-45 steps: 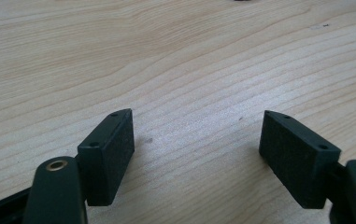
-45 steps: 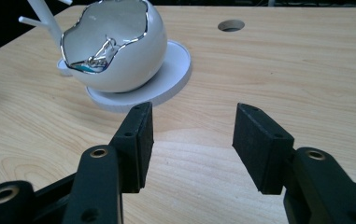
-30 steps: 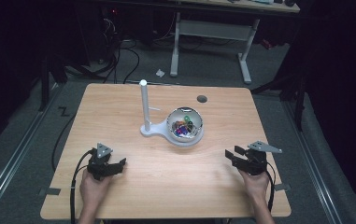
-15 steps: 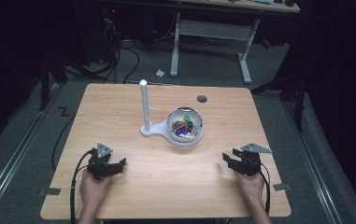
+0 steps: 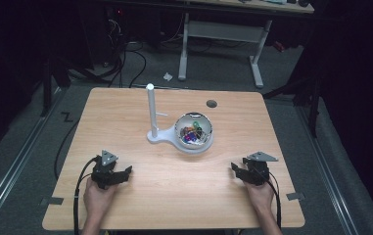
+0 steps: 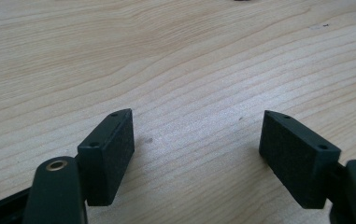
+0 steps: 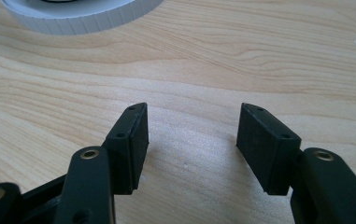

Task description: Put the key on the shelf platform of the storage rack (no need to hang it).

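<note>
Grippers, two, left gripper (image 5: 123, 172) and right gripper (image 5: 236, 170), fingers released and empty, flank one bowl (image 5: 194, 145).

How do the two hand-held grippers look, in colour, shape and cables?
Both are black. The left gripper and the right gripper each carry a grey three-cornered plate on top, and a black cable trails back from each along the forearm. In the gripper views, each has two flat rectangular jaws with a rough black pad face, small screw holes on the edges and brass-coloured rings at the link pivots. No sleeves show.
</note>
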